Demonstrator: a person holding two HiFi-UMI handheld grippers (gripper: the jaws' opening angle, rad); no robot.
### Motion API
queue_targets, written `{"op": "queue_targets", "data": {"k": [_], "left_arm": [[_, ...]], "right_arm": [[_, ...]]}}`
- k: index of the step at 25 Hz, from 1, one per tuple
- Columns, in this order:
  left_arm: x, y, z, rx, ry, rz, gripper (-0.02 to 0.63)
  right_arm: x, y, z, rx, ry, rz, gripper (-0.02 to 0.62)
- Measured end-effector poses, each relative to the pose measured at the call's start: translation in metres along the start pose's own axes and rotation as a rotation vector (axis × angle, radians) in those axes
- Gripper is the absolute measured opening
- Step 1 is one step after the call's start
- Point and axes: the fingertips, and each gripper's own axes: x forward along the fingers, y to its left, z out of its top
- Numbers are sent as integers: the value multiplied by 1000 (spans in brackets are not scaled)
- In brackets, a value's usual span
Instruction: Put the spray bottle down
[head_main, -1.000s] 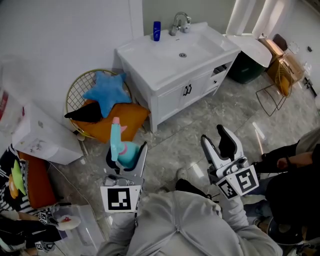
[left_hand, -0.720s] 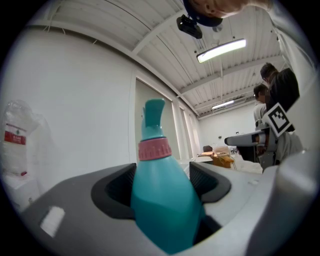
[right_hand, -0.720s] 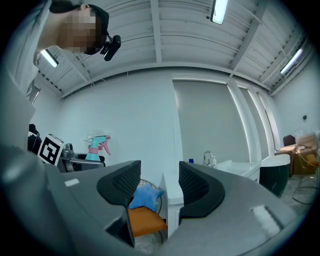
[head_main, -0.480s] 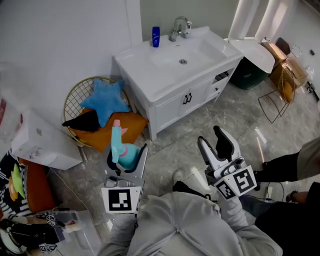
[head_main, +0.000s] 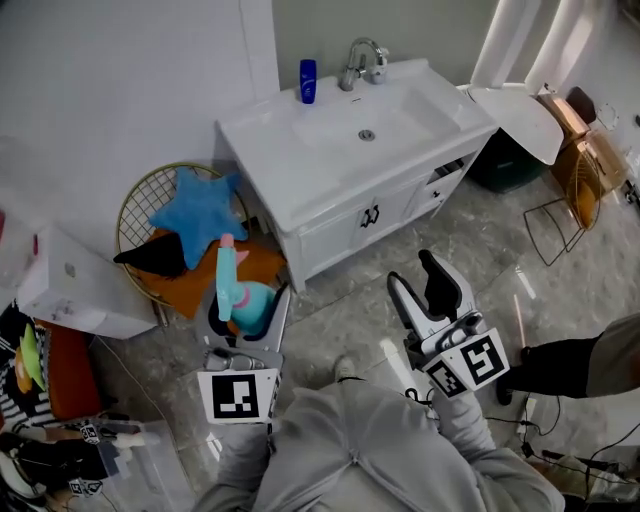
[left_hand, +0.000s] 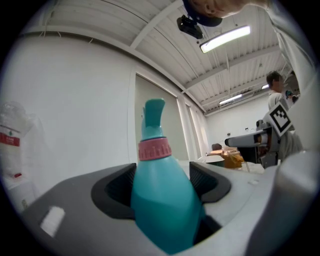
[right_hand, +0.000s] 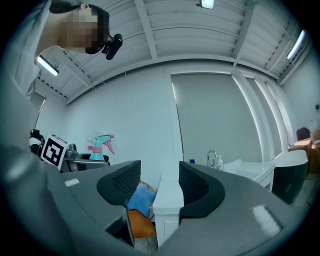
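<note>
With the left gripper (head_main: 250, 305) jaws clamped on the upright spray bottle (left_hand: 162, 200) and the right gripper (right_hand: 160, 182) jaws wide and empty, lower the bottle vertically onto a level surface, probably the worktop (head_main: 300, 170), before releasing, clear of the wire basket (head_main: 130, 205) containing two cushions (head_main: 195, 205).

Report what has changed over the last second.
Nothing was taken hold of or let go. The bystander on the right has drawn away toward the frame's edge, and the head view has drifted slightly. The left gripper stays shut on the teal spray bottle, held upright; the right gripper stays open and empty.
</note>
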Motion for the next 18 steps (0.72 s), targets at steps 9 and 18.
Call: {"op": "queue_targets", "data": {"k": [9,18], "left_arm": [[58,-18,5,26,19,20,385],[108,-15,0,29,32,-1,385]], "right_arm": [[23,-62,-5,31,1,13,238],[47,-98,-14,45,17,-10,238]]}}
